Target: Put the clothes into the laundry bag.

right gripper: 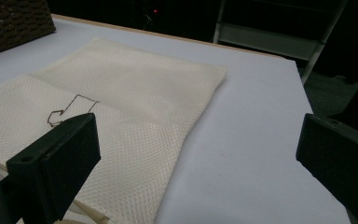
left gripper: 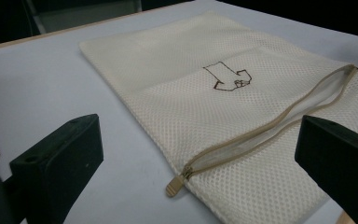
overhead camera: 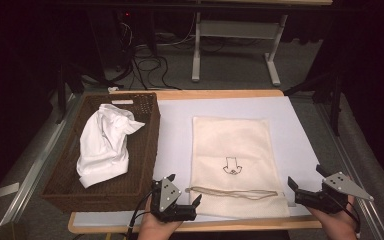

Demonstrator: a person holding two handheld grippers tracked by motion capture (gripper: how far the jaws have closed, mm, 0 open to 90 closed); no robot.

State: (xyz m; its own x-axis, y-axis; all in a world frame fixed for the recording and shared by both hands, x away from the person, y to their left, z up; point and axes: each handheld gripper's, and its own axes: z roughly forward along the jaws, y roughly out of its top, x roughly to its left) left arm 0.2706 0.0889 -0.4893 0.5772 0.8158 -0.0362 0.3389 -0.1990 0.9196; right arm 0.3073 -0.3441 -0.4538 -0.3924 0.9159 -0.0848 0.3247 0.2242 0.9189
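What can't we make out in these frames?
- Brown wicker basket floor: high view, covered by the crumpled white garment.
- Cream mesh laundry bag interior: left gripper view, zipper gap too narrow.
- Small brown emblem on the bag: every view, too small to read.

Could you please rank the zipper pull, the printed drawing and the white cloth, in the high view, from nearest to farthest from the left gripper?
From the left gripper:
1. Zipper pull, just right of its jaws.
2. Printed drawing, mid-bag, farther right.
3. White cloth, in the basket at left.
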